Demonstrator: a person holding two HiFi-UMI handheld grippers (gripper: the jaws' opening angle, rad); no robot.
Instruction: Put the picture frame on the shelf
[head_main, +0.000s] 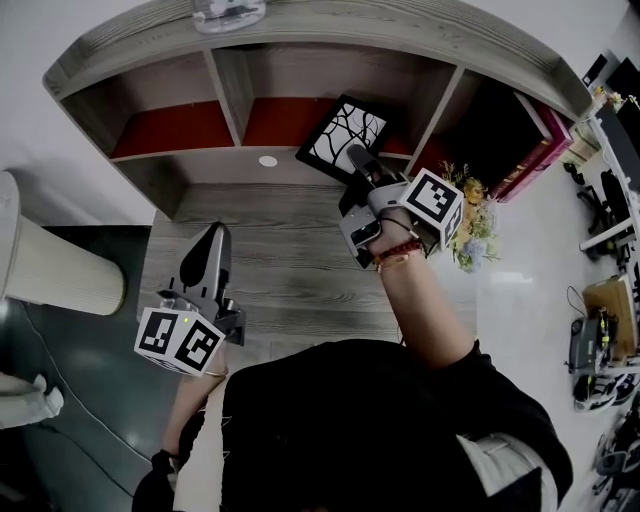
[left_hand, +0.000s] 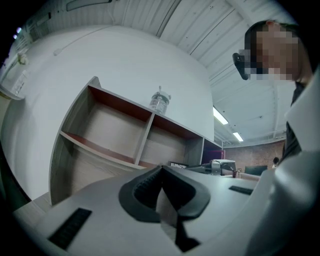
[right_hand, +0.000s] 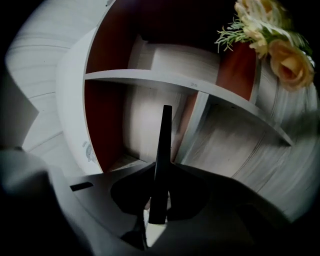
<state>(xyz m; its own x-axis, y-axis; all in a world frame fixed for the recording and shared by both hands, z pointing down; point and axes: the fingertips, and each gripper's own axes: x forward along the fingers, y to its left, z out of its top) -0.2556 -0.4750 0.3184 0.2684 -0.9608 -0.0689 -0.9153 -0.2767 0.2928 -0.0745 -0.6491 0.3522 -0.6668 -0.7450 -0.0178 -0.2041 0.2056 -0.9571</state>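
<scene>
Person's black-clad torso (head_main: 370, 420) fills the lower edge of the head view. Grey wood-grain shelf (head_main: 300, 30) with red boards inside stands against a white wall. Matching grey counter (head_main: 270, 250) in front of it; dark floor (head_main: 80, 380) to the left.

Picture frame (head_main: 345, 135), black with a white branch print, hangs tilted at the mouth of the middle compartment. Contact with the board not readable. Right gripper (head_main: 360, 160): jaws pinching the frame's edge. Left gripper (head_main: 212, 240) low over the counter, jaws pressed together, nothing between.

Flowers (head_main: 470, 225) beside the right hand. Clear bottle (head_main: 228, 12) on top of the shelf.
</scene>
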